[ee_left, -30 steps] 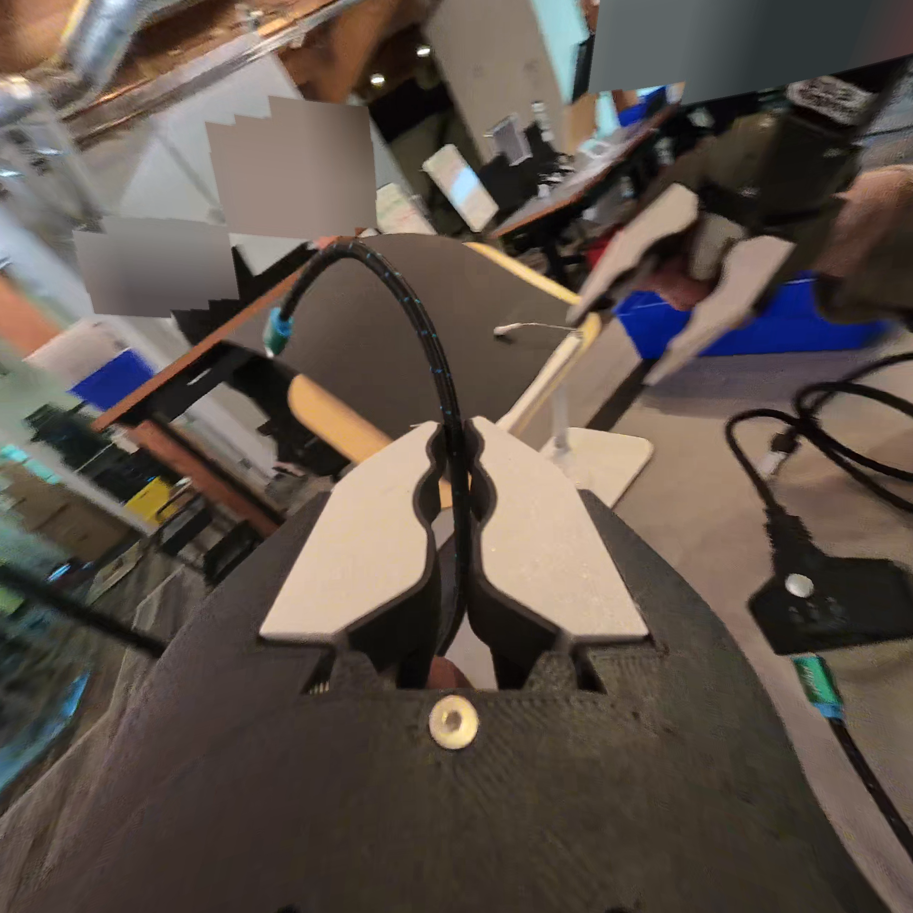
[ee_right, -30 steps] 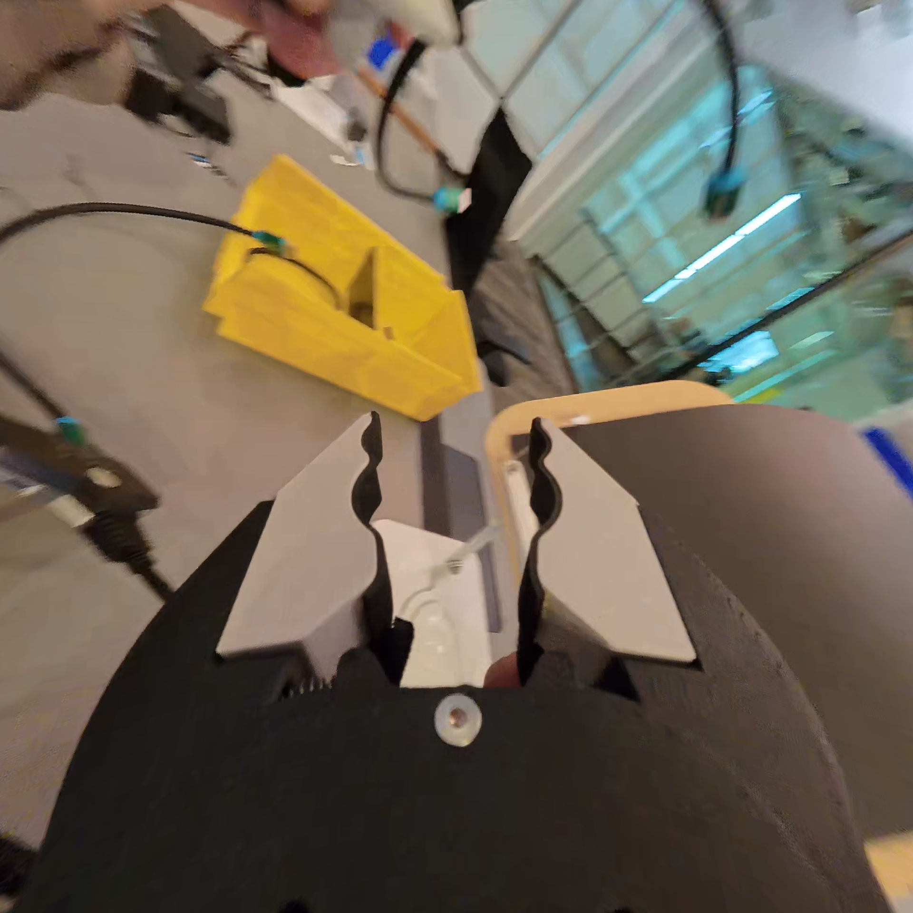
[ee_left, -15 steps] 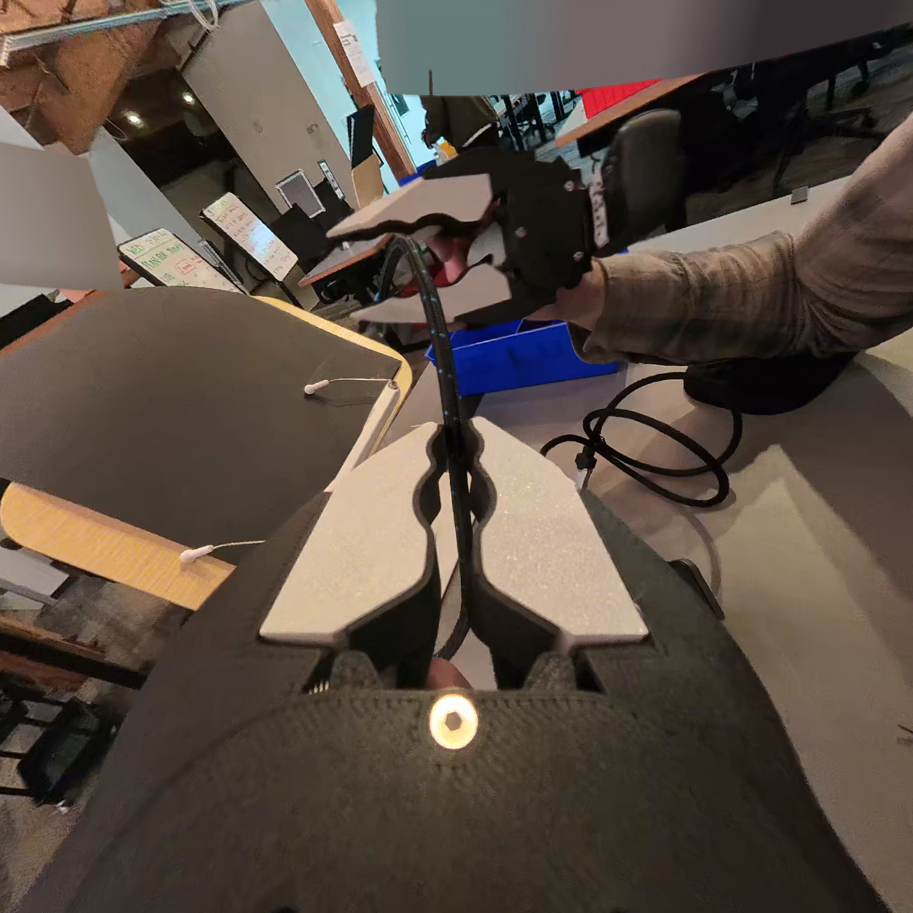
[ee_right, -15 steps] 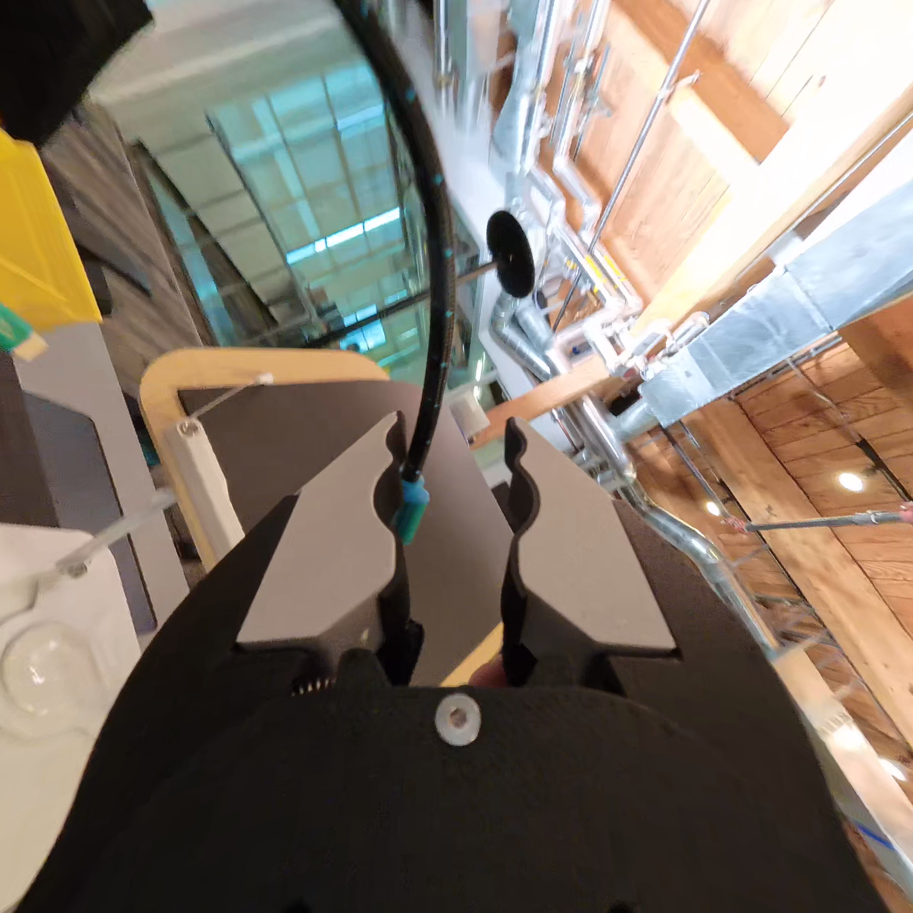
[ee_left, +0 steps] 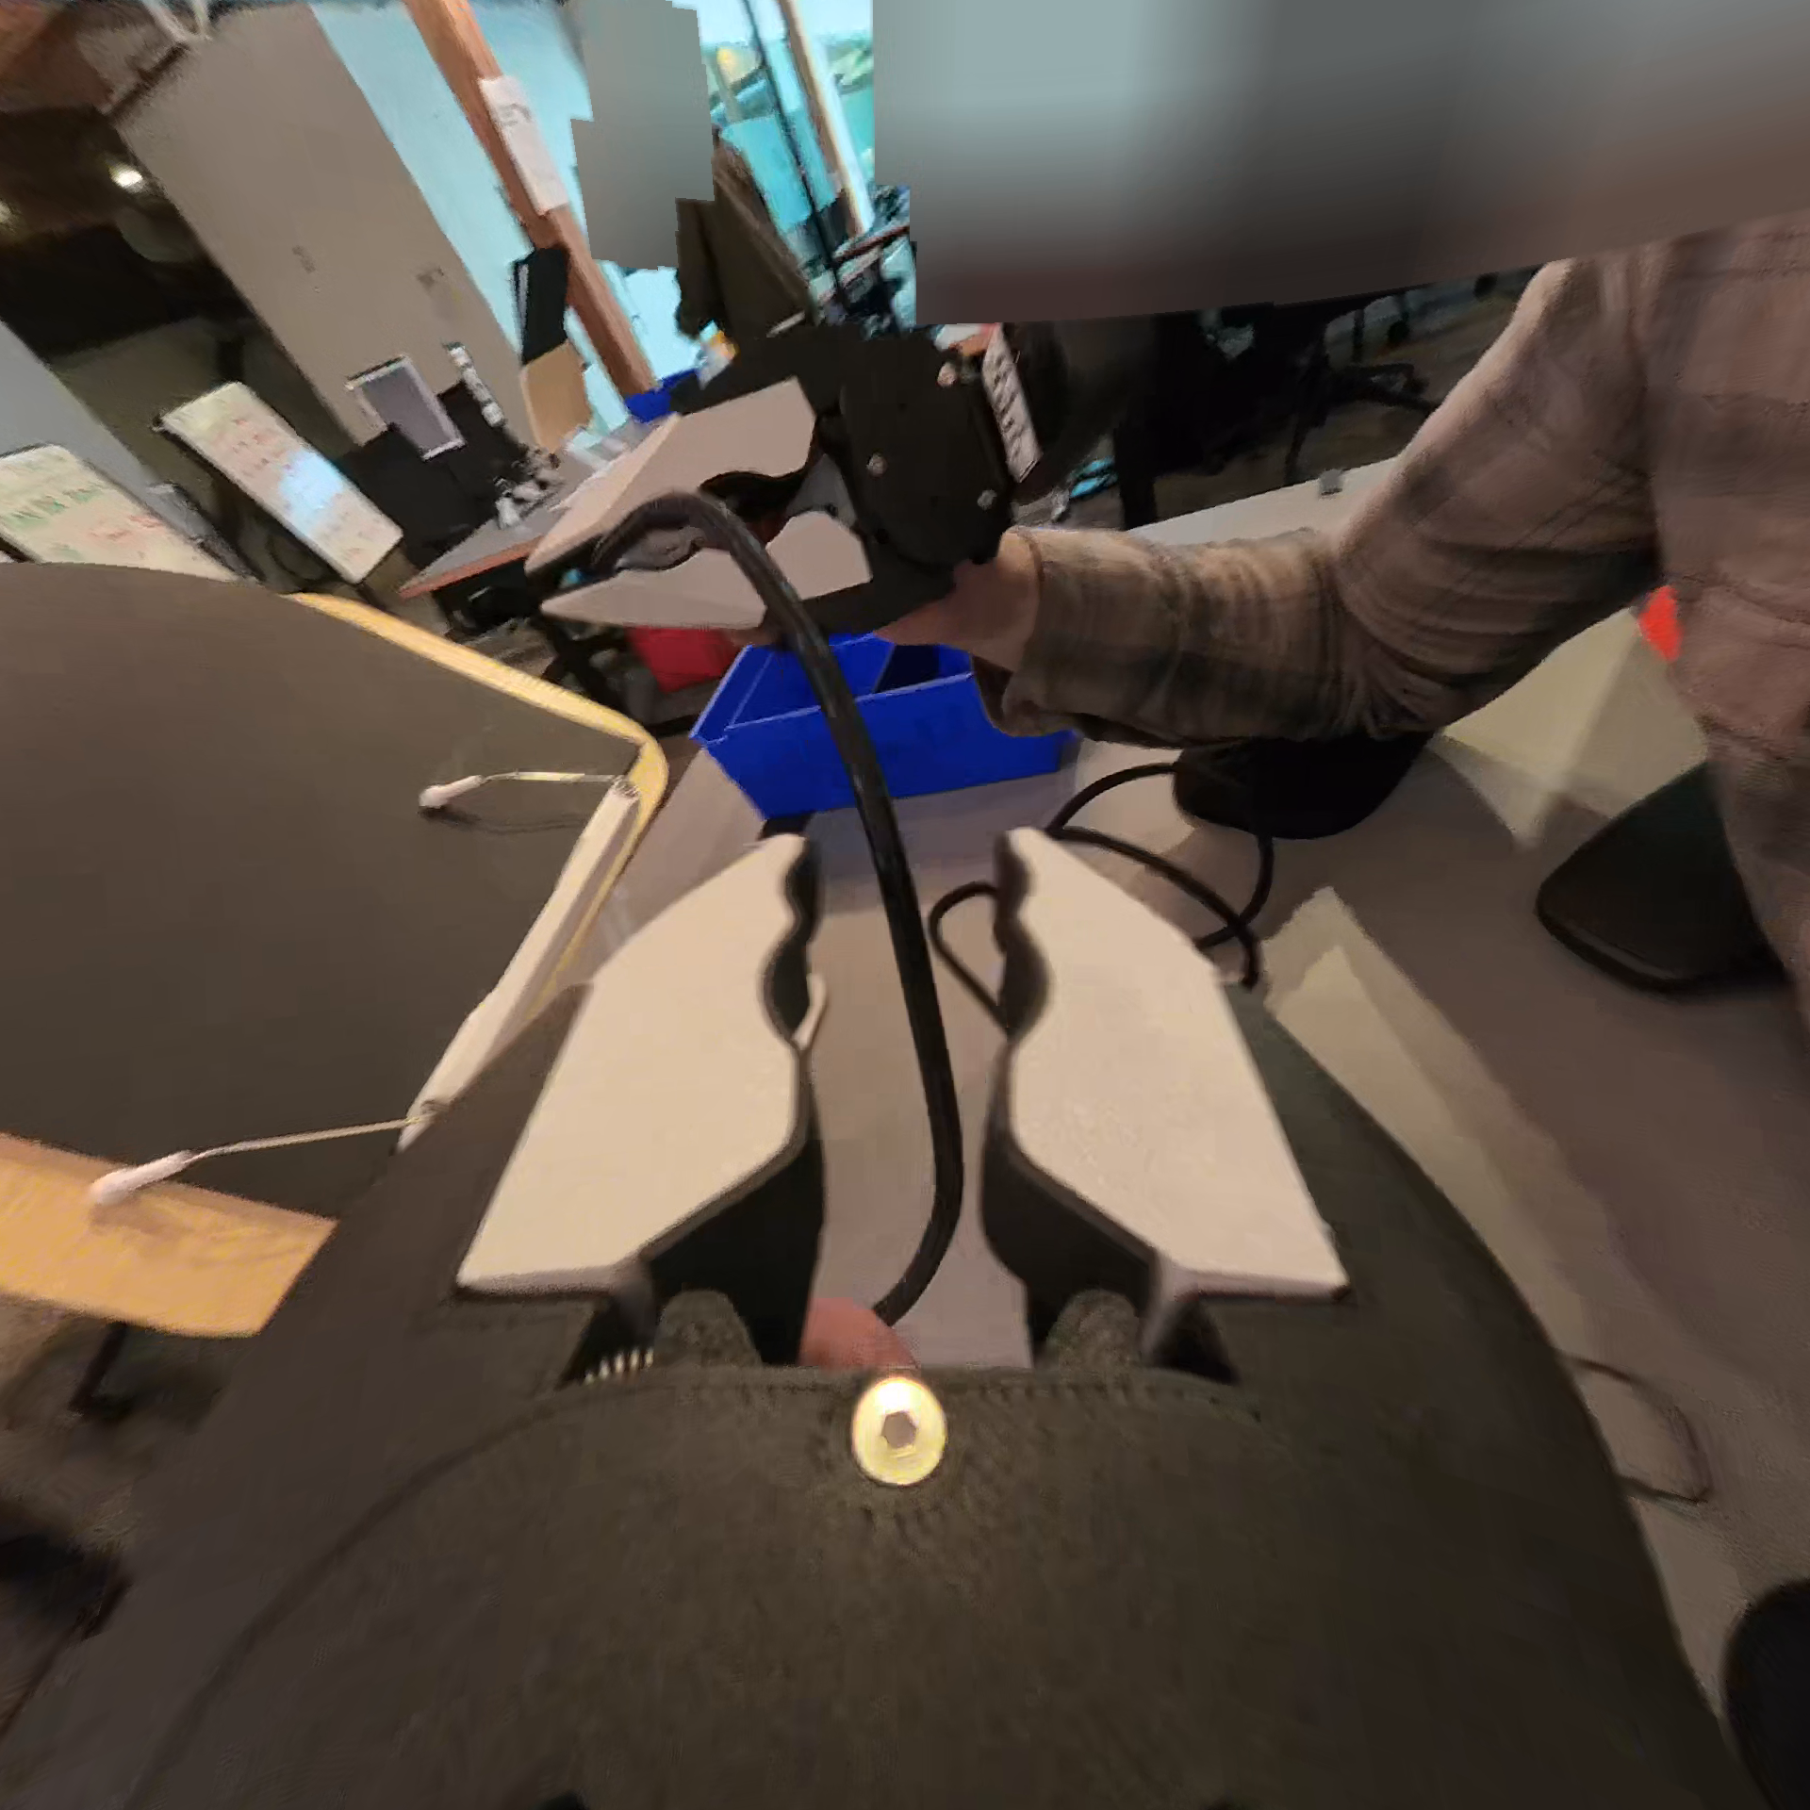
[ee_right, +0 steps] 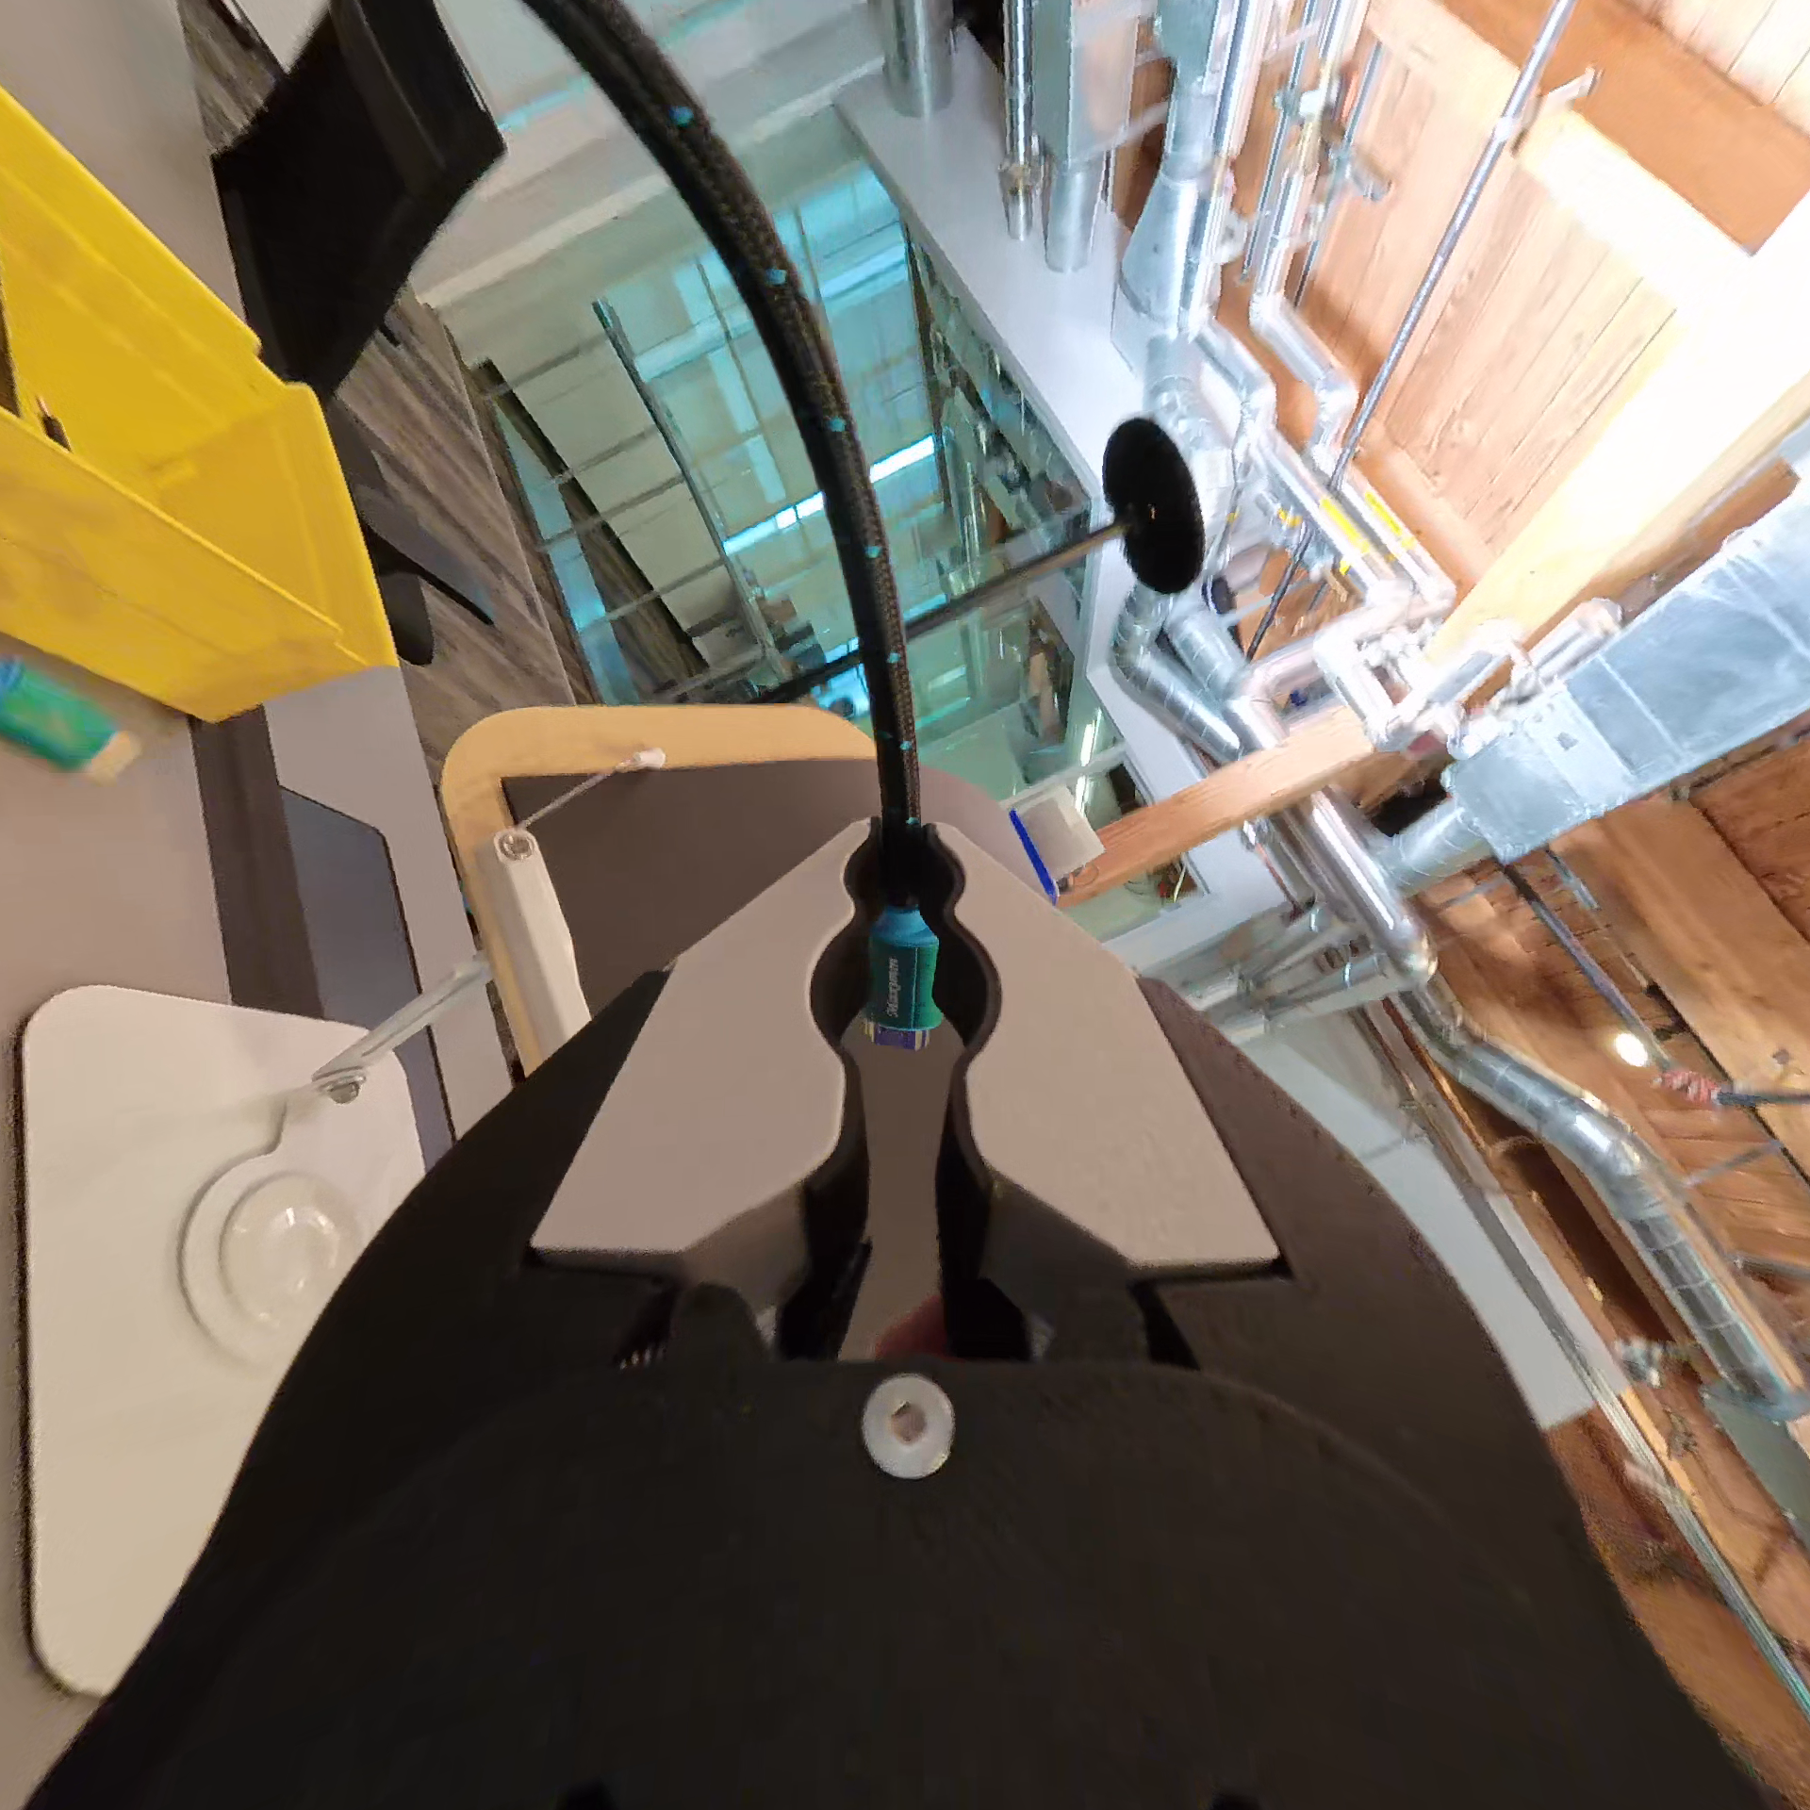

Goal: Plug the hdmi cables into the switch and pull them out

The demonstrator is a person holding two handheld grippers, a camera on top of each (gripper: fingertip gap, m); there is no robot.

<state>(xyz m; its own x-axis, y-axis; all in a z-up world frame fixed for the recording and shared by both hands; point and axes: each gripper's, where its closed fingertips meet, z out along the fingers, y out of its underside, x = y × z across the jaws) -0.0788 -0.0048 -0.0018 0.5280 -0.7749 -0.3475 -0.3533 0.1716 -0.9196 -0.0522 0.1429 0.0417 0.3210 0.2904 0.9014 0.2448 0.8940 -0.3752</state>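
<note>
We see the cable (ee_right: pixel 850 470), black braid flecked with teal, curving down from twelve o'clock in the right wrist view into the right gripper (ee_right: pixel 899 842). Its teal plug (ee_right: pixel 903 984) sits in the hollow between the two grey fingers (ee_right: pixel 725 1107), whose tips pinch the cable just above the plug, so this claw is clamped on the cable.

In the left wrist view the same cable (ee_left: pixel 901 940) rises between the fingers of the left gripper (ee_left: pixel 901 862), which stand well apart with the cable running loose in the gap, nearer the right-hand finger (ee_left: pixel 1126 1107); whether it touches that finger we cannot tell. From there it arcs up toward eleven o'clock, where the right gripper (ee_left: pixel 588 578) holds its end, a sleeved arm (ee_left: pixel 1371 607) reaching in from three o'clock.

Beyond, at twelve o'clock, a blue bin (ee_left: pixel 881 725) stands on the grey table (ee_left: pixel 1469 1126), and a second black cable (ee_left: pixel 1175 881) lies looped at one o'clock. A black board with a wooden edge (ee_left: pixel 245 833) fills nine o'clock.

In the right wrist view a yellow bin (ee_right: pixel 147 509) shows at ten o'clock, with another teal plug (ee_right: pixel 54 725) just below it and a white stand base (ee_right: pixel 147 1224) at eight o'clock.
</note>
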